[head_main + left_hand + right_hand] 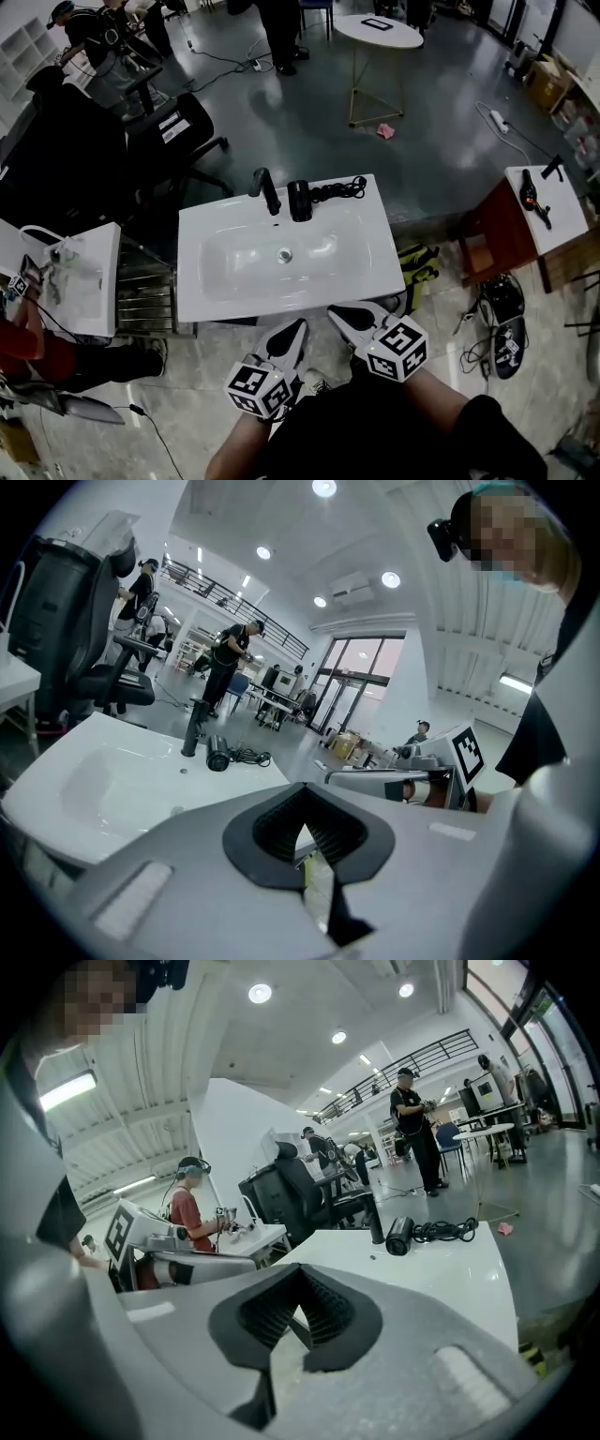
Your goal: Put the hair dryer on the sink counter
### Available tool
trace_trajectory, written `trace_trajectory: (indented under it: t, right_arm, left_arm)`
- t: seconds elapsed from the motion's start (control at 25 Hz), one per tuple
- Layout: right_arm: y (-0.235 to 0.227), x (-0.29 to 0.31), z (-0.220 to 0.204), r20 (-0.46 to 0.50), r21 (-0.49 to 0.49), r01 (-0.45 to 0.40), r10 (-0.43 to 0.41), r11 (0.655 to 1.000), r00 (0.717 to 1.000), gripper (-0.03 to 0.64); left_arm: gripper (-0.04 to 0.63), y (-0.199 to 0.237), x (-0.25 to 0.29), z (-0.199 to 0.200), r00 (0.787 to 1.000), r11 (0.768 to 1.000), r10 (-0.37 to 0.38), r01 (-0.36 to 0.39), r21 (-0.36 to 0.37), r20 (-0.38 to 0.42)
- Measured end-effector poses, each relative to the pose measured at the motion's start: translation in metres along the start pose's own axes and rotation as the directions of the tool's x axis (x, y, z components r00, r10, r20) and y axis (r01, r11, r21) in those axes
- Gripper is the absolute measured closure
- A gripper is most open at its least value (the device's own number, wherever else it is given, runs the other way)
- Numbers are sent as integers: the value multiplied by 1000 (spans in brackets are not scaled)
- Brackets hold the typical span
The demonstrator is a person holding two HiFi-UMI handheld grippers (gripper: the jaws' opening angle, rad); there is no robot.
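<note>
In the head view, the hair dryer (pixel 300 200) lies on the sink counter (pixel 375 248). It sits on the back ledge just beside the black faucet (pixel 267 190), with its cord (pixel 339 192) bunched to its right. Your left gripper (pixel 292 330) and right gripper (pixel 342 314) sit low at the counter's near edge, close to your body and well apart from the dryer.

In the left gripper view, your jaws meet at their tips with nothing between them. The dryer shows far off, across the basin (pixel 103 780).

The right gripper view shows the same: jaws pressed together and empty, with the dryer and its coiled cord at the far end of the white top.

By these pictures I'd judge the task done (the dryer rests on the counter and neither tool touches it). Nothing appears to be left for you to place. At most you could pull both grippers back from the counter's edge.
</note>
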State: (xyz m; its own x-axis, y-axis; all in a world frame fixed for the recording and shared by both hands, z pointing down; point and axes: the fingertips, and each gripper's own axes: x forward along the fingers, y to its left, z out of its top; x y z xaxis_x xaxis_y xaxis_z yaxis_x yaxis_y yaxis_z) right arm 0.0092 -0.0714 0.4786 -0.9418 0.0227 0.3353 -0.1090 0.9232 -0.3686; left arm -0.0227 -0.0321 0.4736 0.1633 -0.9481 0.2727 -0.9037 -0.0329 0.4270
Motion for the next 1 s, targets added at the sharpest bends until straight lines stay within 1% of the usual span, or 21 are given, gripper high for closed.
trace_trajectory:
  t: [0.32,1.0]
  right_arm:
    - [24,-10,-12,19,-3,37,-37,999,999,617]
    - [66,-28,-22,54,-20,54,-53,998,997,617]
  left_arm:
    - [592,-6,-21,-10,999,999,-36,36,15,-4]
    - [592,-24,-62,-22,998,998,-58,58,38,12]
